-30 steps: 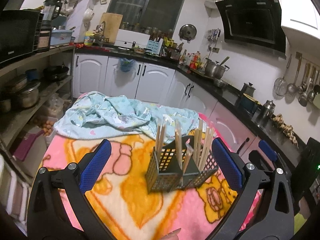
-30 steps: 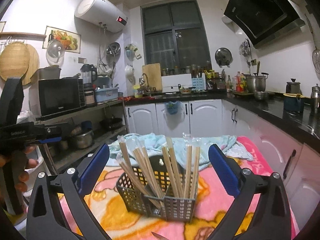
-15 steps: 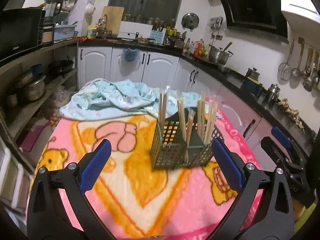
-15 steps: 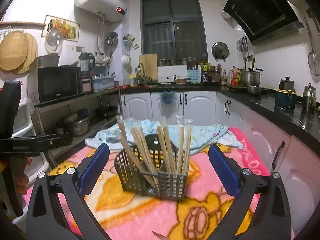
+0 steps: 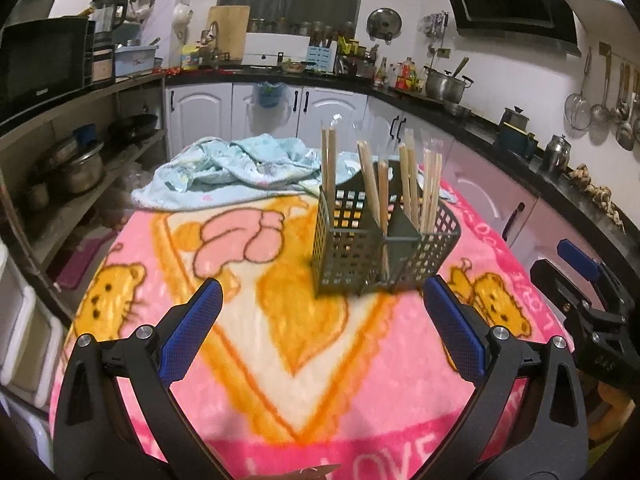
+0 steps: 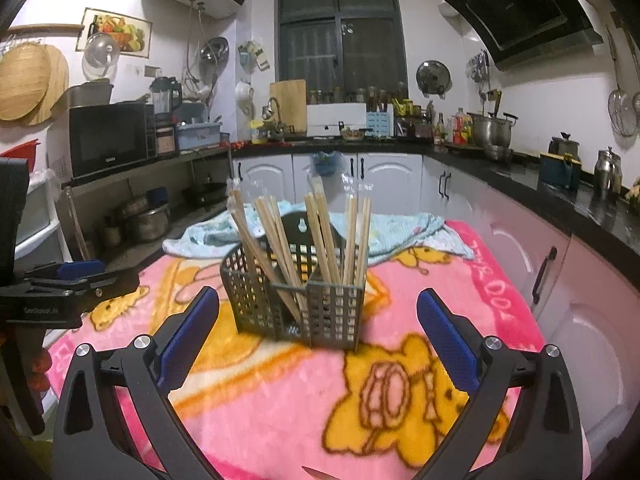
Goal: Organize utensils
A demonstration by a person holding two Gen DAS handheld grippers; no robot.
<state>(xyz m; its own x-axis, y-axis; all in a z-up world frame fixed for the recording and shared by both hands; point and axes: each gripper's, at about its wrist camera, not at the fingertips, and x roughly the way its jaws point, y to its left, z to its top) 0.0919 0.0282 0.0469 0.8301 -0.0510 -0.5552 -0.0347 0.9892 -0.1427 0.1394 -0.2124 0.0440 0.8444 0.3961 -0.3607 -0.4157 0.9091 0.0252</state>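
A dark grey slotted utensil basket (image 5: 380,248) stands upright on the pink cartoon blanket (image 5: 280,340), with several wooden chopsticks (image 5: 372,188) standing in its compartments. It also shows in the right wrist view (image 6: 296,300), with the chopsticks (image 6: 320,236) fanned out. My left gripper (image 5: 320,332) is open and empty, set back from the basket. My right gripper (image 6: 316,336) is open and empty, just in front of the basket; it also shows at the right edge of the left wrist view (image 5: 580,292). The left gripper shows at the left edge of the right wrist view (image 6: 68,280).
A crumpled light blue cloth (image 5: 240,172) lies on the blanket behind the basket. Open shelves with pots (image 5: 80,168) stand to the left. White cabinets and a black counter (image 6: 520,176) run along the back and right.
Both grippers have pulled back from the basket, which now sits farther away. The left wrist view has risen and shows more of the blanket. Both grippers stay open.
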